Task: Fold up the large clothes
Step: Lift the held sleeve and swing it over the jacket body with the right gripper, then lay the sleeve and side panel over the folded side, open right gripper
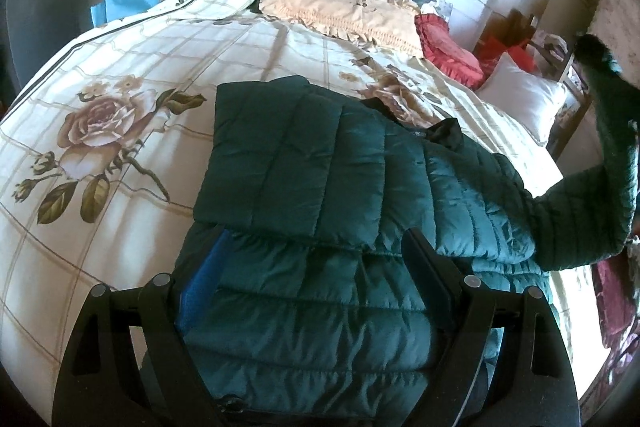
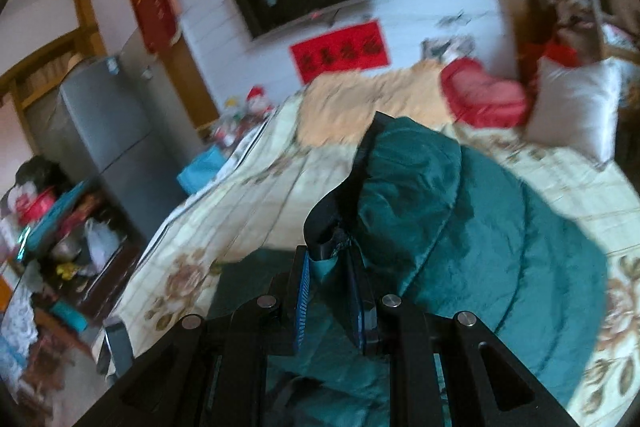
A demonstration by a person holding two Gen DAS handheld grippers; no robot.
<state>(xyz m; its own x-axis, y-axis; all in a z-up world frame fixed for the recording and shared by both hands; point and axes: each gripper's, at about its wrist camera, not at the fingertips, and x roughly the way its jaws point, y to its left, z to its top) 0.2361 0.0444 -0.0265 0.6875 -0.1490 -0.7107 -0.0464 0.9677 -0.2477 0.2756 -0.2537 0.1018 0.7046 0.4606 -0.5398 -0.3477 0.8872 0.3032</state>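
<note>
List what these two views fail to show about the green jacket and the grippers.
- Left wrist view: the jacket hem is hidden by the left gripper, and the raised sleeve is cut by the right edge.
- Right wrist view: motion blur hides the stitching, and the right gripper fingers cover the pinched fabric.

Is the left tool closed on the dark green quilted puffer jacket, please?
No: the left tool has its fingers spread wide over the dark green quilted puffer jacket on the floral bedspread, pinching nothing.

Bright daylight, fisheye edges, right view blurred
</note>
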